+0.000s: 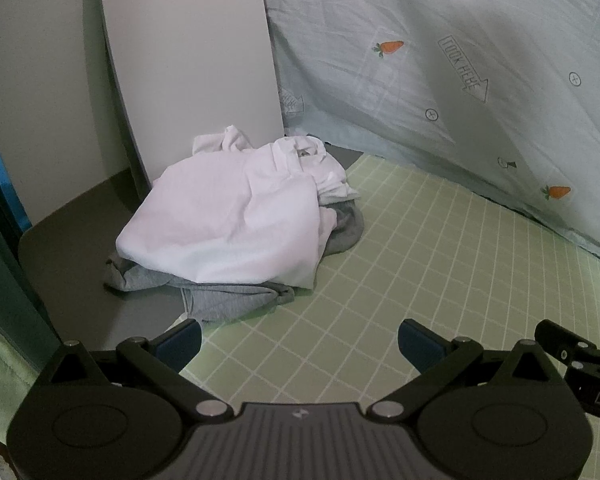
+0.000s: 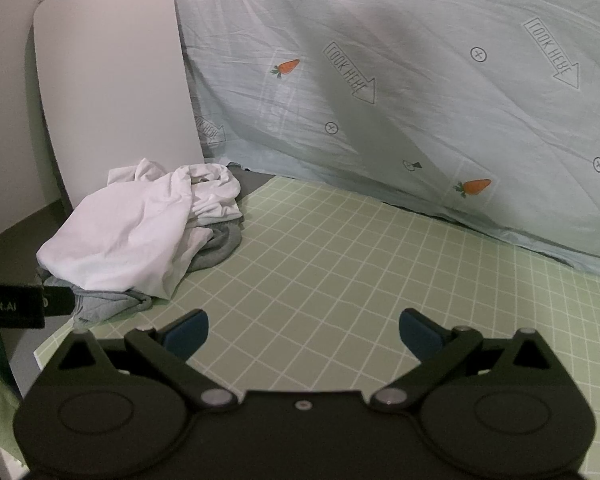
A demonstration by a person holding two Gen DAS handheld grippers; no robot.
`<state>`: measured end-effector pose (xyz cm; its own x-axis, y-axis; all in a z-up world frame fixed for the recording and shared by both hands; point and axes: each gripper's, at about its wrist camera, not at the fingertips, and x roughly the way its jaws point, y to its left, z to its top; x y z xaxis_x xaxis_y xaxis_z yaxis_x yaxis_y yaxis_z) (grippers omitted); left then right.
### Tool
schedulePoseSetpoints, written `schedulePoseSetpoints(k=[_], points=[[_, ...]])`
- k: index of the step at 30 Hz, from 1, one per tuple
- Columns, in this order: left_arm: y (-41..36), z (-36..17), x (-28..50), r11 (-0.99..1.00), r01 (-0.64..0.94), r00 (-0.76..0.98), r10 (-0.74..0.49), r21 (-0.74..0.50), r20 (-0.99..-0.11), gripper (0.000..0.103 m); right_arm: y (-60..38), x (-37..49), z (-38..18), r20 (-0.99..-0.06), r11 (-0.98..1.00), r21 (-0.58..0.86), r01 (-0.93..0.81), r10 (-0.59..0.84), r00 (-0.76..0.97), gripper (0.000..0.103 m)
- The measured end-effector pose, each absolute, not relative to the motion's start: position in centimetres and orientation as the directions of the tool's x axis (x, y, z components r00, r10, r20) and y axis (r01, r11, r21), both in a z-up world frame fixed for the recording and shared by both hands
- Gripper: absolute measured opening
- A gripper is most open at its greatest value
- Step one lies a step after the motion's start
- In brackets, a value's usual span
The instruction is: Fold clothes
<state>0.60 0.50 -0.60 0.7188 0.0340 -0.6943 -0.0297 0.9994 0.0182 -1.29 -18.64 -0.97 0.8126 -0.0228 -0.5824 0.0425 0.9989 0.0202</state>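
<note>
A heap of clothes lies at the mat's far left corner: a crumpled white garment (image 1: 228,216) (image 2: 128,228) on top of a grey garment (image 1: 228,300) (image 2: 216,248). My left gripper (image 1: 300,344) hovers open above the green grid mat (image 1: 420,264), a short way in front of the heap, with nothing between its blue-padded fingers. My right gripper (image 2: 303,334) is open too and holds nothing; it sits over the mat (image 2: 340,264) to the right of the heap. Part of the right gripper's body (image 1: 580,364) shows at the left wrist view's right edge.
A white board (image 1: 188,60) (image 2: 116,80) leans upright behind the heap. A pale blue sheet (image 1: 460,60) (image 2: 420,80) printed with carrots and arrows hangs along the mat's far side. Dark grey tabletop (image 1: 68,260) shows left of the mat. The left gripper's body (image 2: 8,280) juts in.
</note>
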Motion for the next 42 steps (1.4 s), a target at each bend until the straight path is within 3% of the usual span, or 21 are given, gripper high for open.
schedulePoseSetpoints(k=[27,34,42], points=[[0.6,-2.4,2.4,1.000,-0.029,0.658,0.025,0.008,-0.752,0.103,-18.7,-0.6,-1.9,-0.621,0.998,0.020,0.058,-0.034,0.783,0.103],[1.3,-3.7,6.6,0.999,-0.048,0.629,0.036,0.008,-0.776,0.103,-18.8,2.7,-3.4,-0.663,0.999,0.009,0.036,-0.021,0.748,0.103],[7.9,-6.0,14.8,0.980,-0.190,0.583,0.155,0.053,-0.798,0.103,-18.5,11.4,-4.8,-0.704,1.000,0.024,-0.002,0.018,0.709,0.103]])
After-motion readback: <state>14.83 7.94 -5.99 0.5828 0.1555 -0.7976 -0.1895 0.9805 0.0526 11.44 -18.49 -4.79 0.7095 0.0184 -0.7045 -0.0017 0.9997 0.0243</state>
